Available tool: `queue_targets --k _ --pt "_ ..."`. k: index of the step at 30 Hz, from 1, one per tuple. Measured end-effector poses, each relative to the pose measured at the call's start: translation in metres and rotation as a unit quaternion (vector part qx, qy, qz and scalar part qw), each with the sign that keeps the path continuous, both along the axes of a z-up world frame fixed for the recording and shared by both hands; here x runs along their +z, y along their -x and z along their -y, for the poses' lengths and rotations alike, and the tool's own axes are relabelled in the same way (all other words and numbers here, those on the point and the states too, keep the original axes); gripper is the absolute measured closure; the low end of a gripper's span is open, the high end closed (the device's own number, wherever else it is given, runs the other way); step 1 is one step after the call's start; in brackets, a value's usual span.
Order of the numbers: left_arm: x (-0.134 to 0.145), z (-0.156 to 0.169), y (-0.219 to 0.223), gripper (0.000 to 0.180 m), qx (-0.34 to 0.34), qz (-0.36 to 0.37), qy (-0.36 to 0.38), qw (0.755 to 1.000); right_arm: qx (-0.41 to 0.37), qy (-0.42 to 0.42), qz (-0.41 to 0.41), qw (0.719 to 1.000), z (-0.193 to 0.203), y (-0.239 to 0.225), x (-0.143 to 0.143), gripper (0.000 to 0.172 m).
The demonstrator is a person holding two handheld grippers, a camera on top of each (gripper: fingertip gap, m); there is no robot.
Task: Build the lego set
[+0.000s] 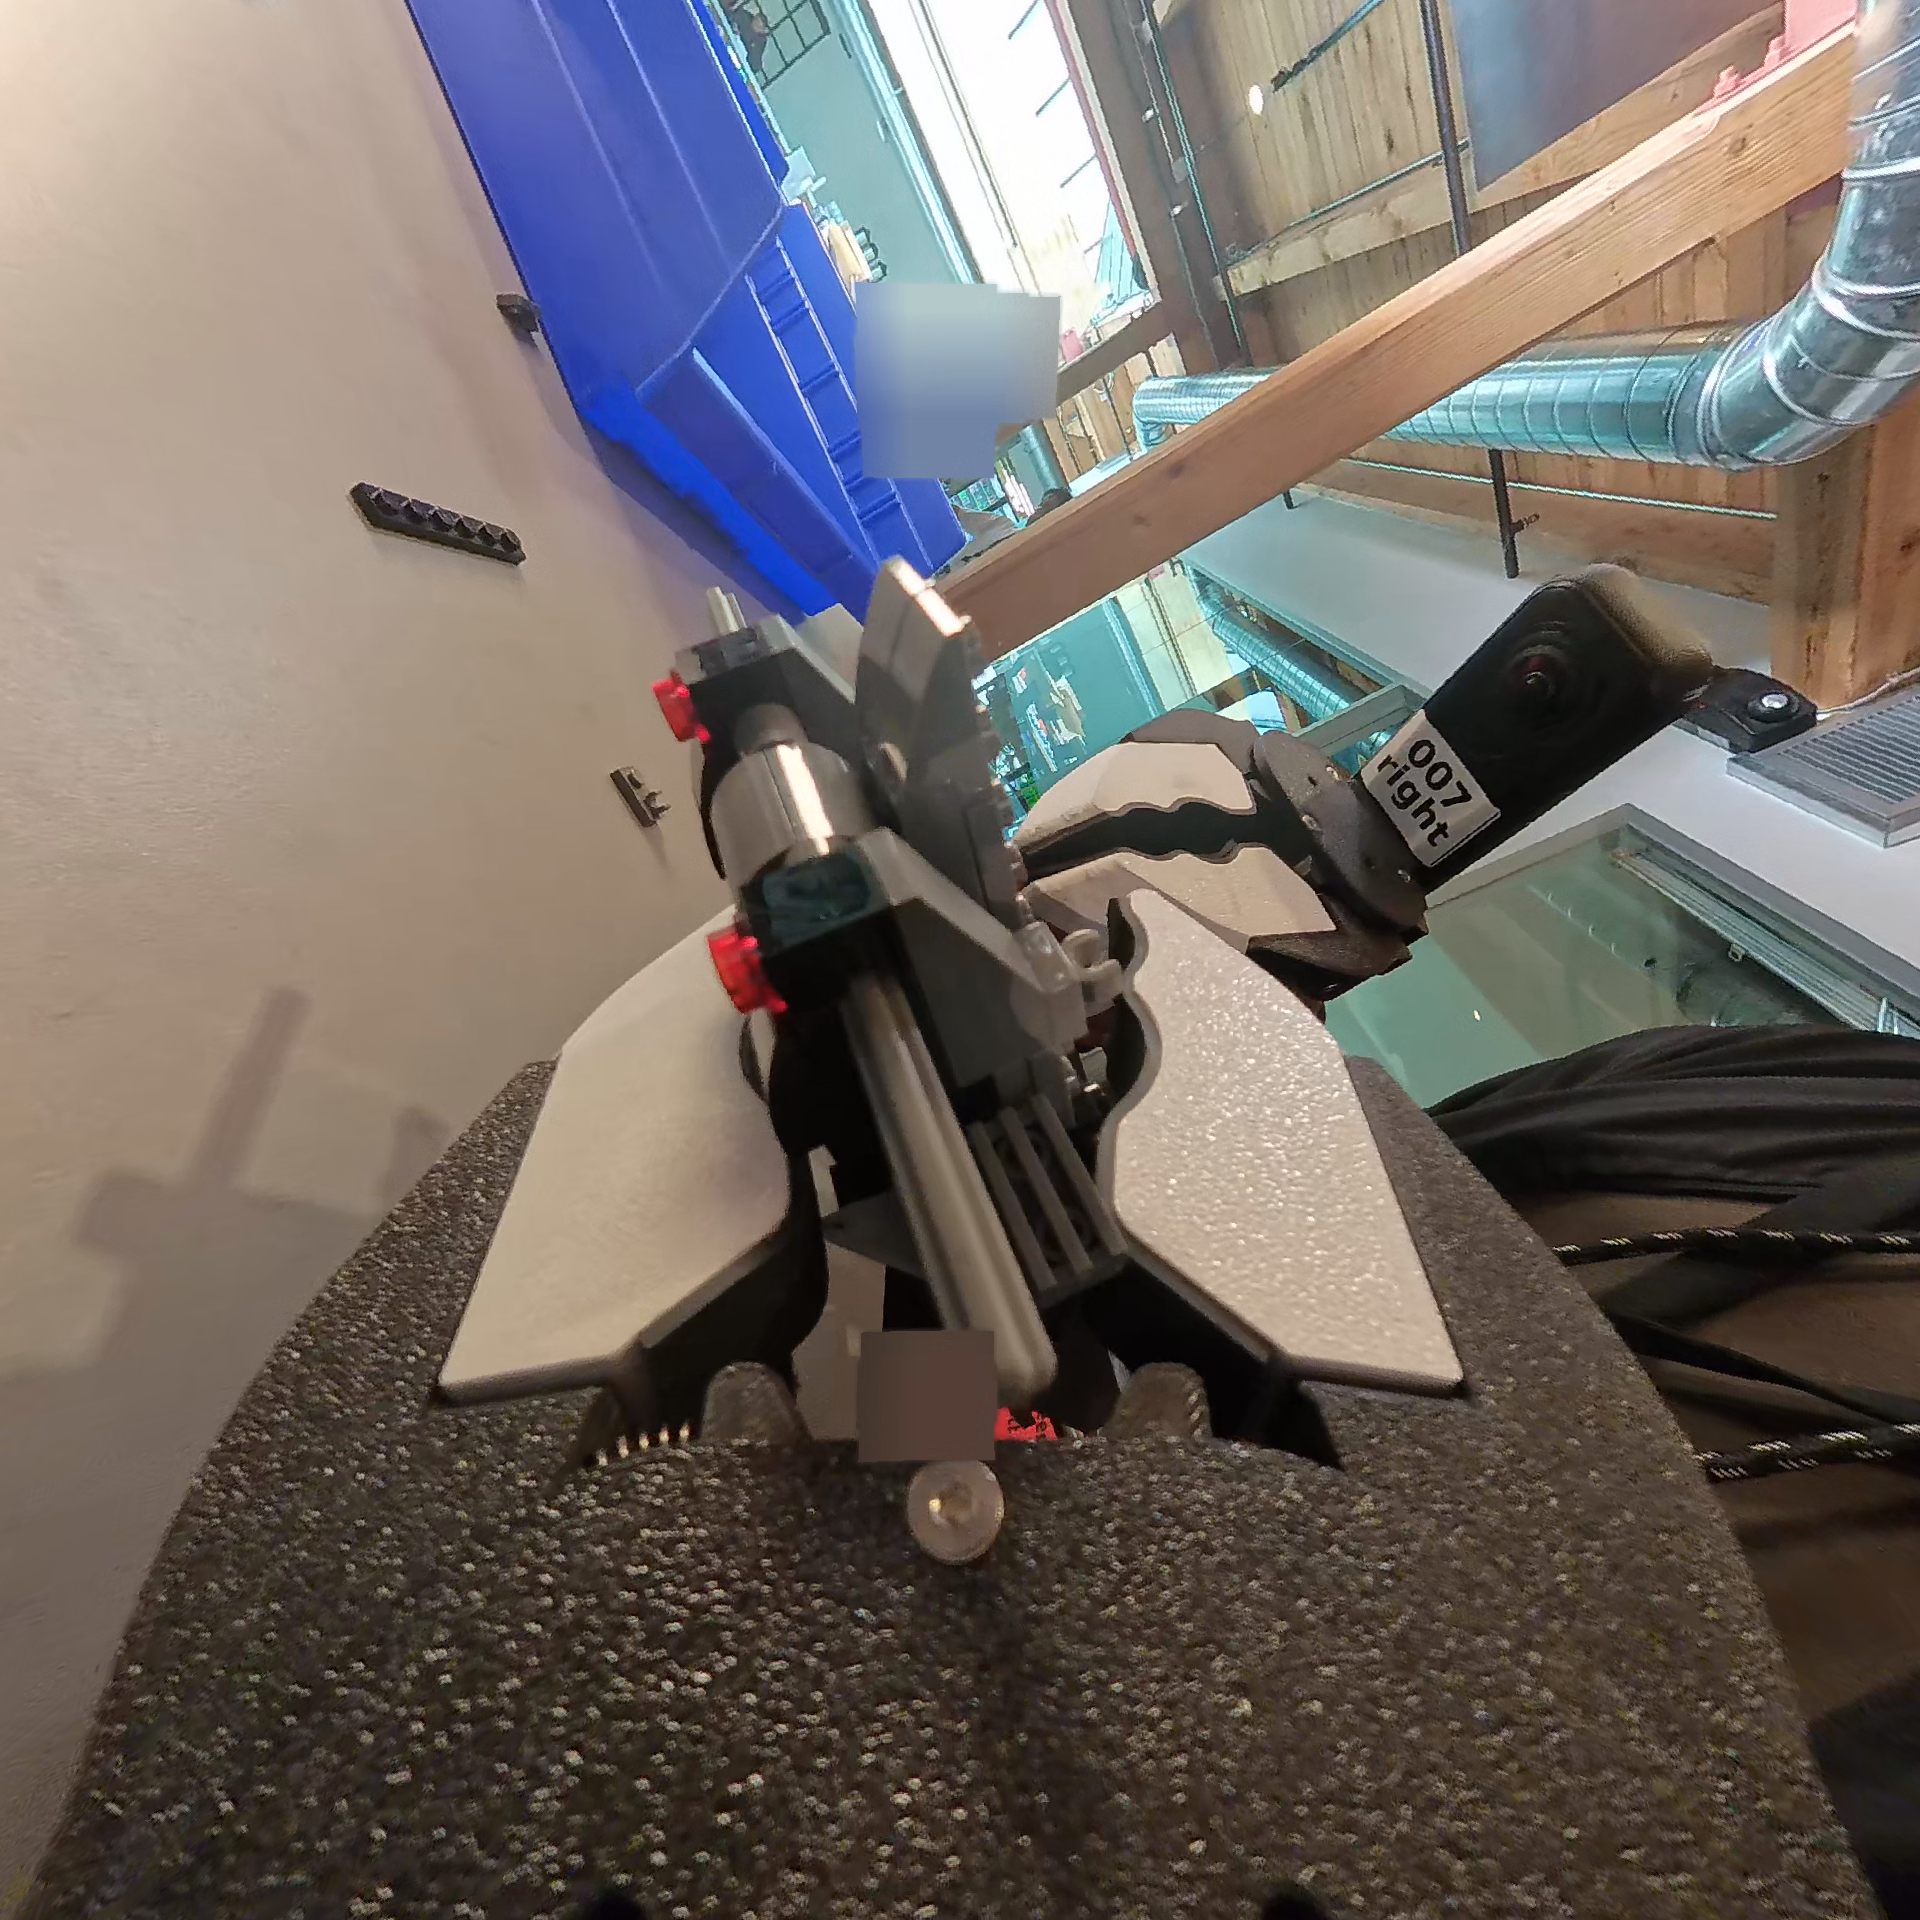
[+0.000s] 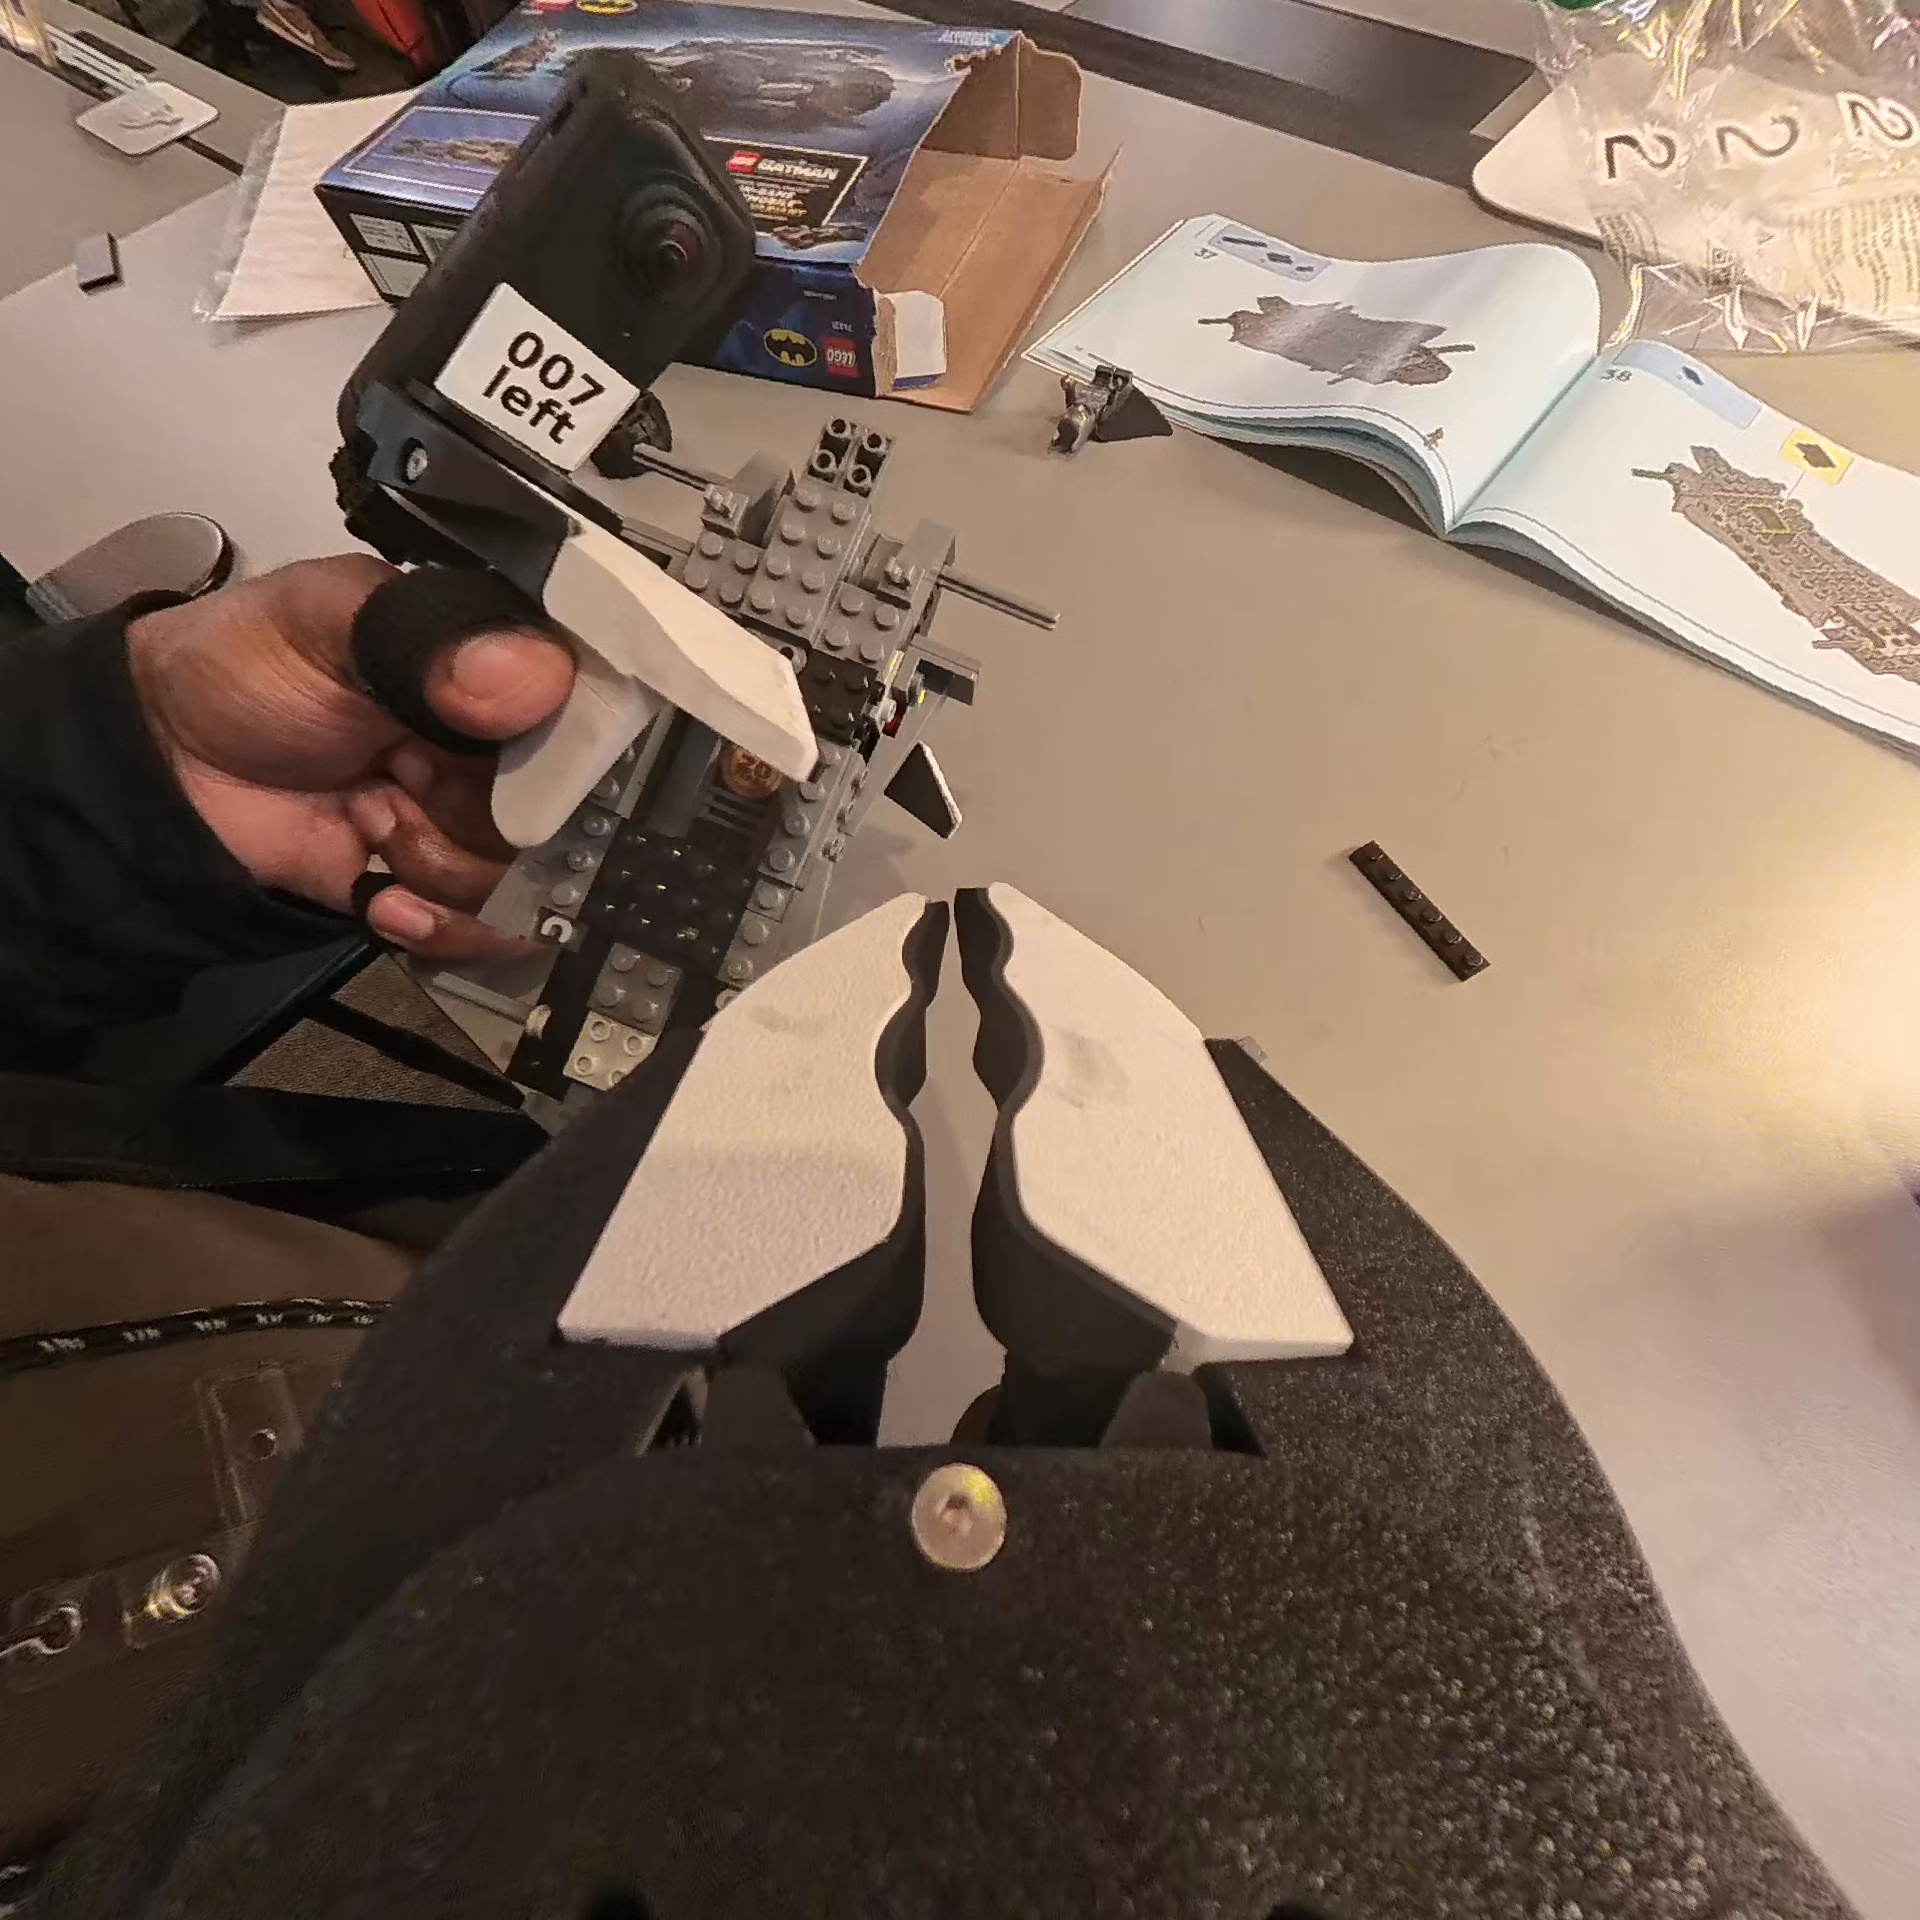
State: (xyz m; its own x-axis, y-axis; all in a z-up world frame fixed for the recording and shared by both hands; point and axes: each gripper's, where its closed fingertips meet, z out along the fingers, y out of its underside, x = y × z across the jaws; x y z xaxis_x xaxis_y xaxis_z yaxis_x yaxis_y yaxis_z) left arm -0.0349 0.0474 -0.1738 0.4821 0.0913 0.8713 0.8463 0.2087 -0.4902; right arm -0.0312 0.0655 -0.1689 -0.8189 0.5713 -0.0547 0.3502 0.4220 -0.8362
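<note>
A grey worktop [image 2: 1299, 727] carries an open booklet [image 2: 1507, 416], a torn cardboard box [image 2: 831, 208], crinkly bags [image 2: 1766, 156] and a black studded strip [image 2: 1418, 912]. The left gripper [image 1: 935, 987] has its jaws clamped across a grey-and-black brick model [image 2: 727, 675] with red studs, tilted off the worktop. The right gripper [image 2: 951, 904] hovers beside it, its wavy jaws pressed together and bare.

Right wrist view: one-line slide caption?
Shut, empty right gripper beside the grey brick model clamped in the left gripper, booklet open behind.
</note>
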Motion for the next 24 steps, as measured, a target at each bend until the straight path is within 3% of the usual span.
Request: queue_targets --k 24 --pt "0.0005 0.0005 0.0001 0.121 0.001 0.000 -0.005 1.000 0.003 0.004 0.007 1.000 0.0005 0.0019 -0.0035 0.168"
